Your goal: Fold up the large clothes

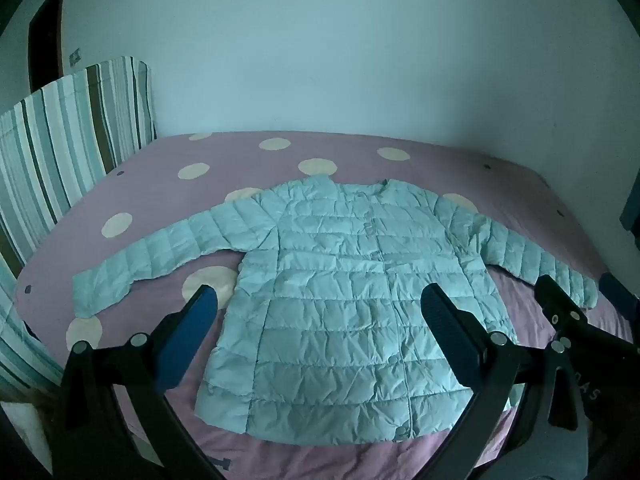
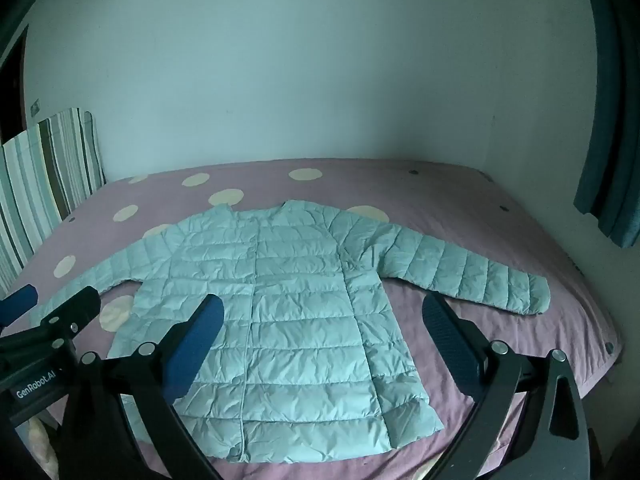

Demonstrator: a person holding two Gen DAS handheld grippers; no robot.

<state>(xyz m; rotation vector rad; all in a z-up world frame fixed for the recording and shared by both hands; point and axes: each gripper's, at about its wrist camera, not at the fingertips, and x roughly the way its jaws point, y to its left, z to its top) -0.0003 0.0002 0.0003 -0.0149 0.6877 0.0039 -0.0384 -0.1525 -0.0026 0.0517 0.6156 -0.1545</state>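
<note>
A pale blue quilted jacket [image 1: 340, 248] lies flat and face up on the bed, collar toward the wall, both sleeves spread out sideways. My left gripper [image 1: 318, 308] hovers open above its lower front, nothing between the fingers. In the right wrist view the same jacket [image 2: 288, 280] fills the middle, with its right sleeve [image 2: 460, 276] stretched toward the bed's edge. My right gripper [image 2: 324, 312] also hangs open over the hem area, holding nothing. Each gripper shows in the other's view: the right gripper [image 1: 580, 292] near the right cuff, the left gripper [image 2: 52, 300] near the left cuff.
The bed [image 1: 360, 148] has a pink sheet with cream dots and stands against a plain wall. A striped cushion [image 1: 68, 132] stands upright at its left end. A dark blue curtain [image 2: 608, 140] hangs at the right. The bed's right edge [image 2: 600, 320] drops off beyond the sleeve.
</note>
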